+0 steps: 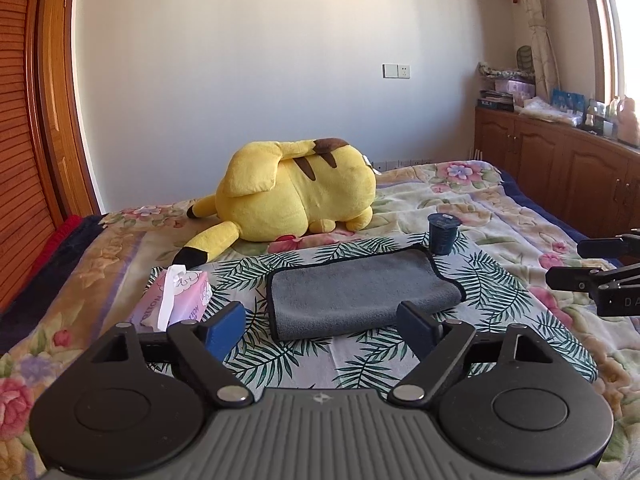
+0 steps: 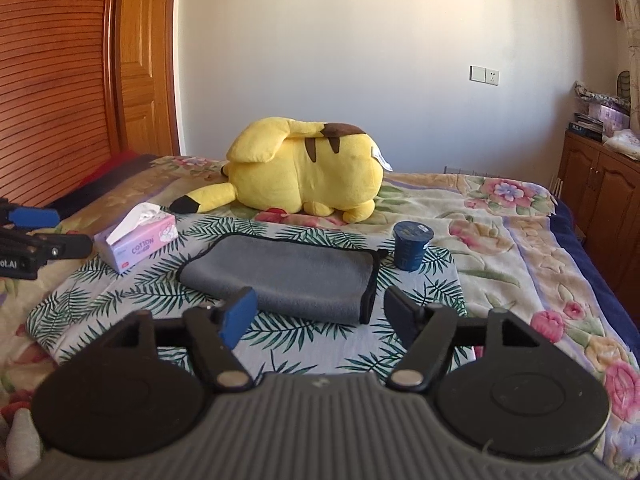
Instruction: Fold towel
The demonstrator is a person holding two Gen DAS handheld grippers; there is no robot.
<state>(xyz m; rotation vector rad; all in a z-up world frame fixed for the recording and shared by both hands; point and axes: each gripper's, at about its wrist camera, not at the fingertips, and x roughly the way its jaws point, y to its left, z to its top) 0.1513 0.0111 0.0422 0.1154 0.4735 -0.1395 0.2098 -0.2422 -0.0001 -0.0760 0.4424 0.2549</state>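
The gray towel [image 1: 360, 296] lies in the middle of the left wrist picture, on a leafy cloth [image 1: 304, 364] spread over the flowery bed [image 1: 516, 216]. It already looks folded at least once, because it sits thick, with a round soft fold at its near edge and its black-trimmed edges lined up at one end. So I think one fold is done and maybe one more is left, or the job is nearly over. The left gripper [image 1: 322, 328] sits low in its picture with its jaws wide apart, holding nothing. The right gripper [image 2: 320, 312] is the same, jaws wide apart and empty, just in front of the towel. A pink tissue box [image 1: 176, 300] is left of the towel, a dark blue cup [image 1: 442, 234] is at its far right corner, and a yellow plush toy [image 1: 296, 196] lies behind. The right wrist picture shows the word on the tissue box clearly. The left wrist picture shows the bright window [image 1: 616, 20] in the upper right, and the shelf of small things below it.
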